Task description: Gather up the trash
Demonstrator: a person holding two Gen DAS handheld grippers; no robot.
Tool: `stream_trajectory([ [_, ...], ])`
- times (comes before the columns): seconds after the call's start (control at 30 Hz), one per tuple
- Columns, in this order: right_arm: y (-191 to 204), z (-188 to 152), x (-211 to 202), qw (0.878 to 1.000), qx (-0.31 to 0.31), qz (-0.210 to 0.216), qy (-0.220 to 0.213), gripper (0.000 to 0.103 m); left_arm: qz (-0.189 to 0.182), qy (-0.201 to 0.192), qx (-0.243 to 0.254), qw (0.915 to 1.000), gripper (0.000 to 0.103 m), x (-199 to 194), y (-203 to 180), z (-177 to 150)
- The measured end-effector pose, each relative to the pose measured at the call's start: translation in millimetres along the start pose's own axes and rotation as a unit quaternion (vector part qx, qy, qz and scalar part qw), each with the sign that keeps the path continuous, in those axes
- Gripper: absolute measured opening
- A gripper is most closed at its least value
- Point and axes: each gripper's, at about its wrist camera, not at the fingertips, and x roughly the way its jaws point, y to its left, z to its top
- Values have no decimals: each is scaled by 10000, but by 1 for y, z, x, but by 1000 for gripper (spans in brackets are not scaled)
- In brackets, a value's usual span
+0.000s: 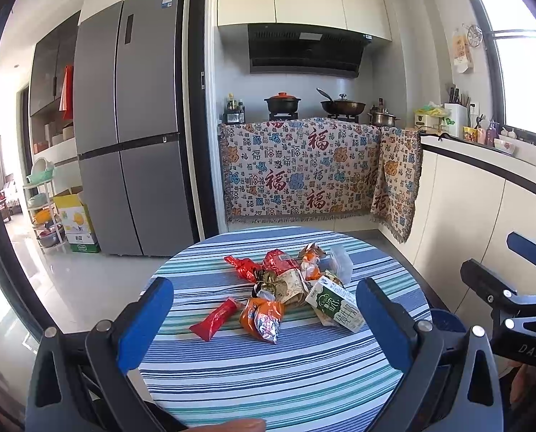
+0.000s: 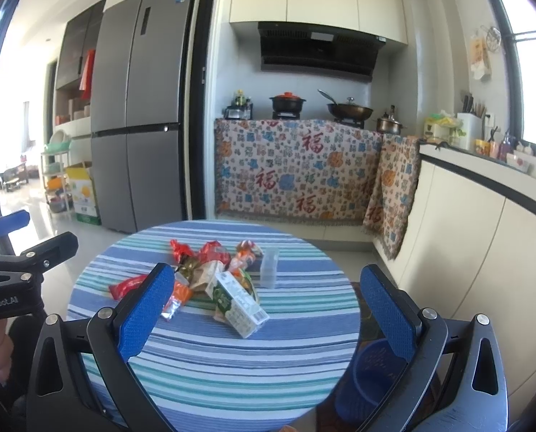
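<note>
Left gripper wide open, empty; right gripper likewise, above trash.

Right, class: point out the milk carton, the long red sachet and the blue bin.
milk carton (image 1: pixel 334 304): left wrist view, on its green printed side.
long red sachet (image 1: pixel 215 318): left wrist view, mid-length of the packet.
blue bin (image 2: pixel 370 378): right wrist view, its inner wall, beside the table.

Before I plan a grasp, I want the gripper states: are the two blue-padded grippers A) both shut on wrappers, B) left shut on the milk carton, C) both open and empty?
C: the left gripper and right gripper stand wide open, holding nothing, short of the trash pile on the striped round table.
</note>
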Motion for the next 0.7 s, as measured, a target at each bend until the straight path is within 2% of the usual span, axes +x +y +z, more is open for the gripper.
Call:
stream_trajectory([
  [0.37,-3,-8,9,9999,10,93,46,103,-101,50,-112,9999,103,11,2,-10],
  [0.53,-1,-10,11,9998,-25,172,-52,103,150,-65,94,9998,103,12,-2,-15],
  [0.7,-1,-21,21,9994,-61,318,-92,103,59,3,128,9999,103,22,-1,-27],
])
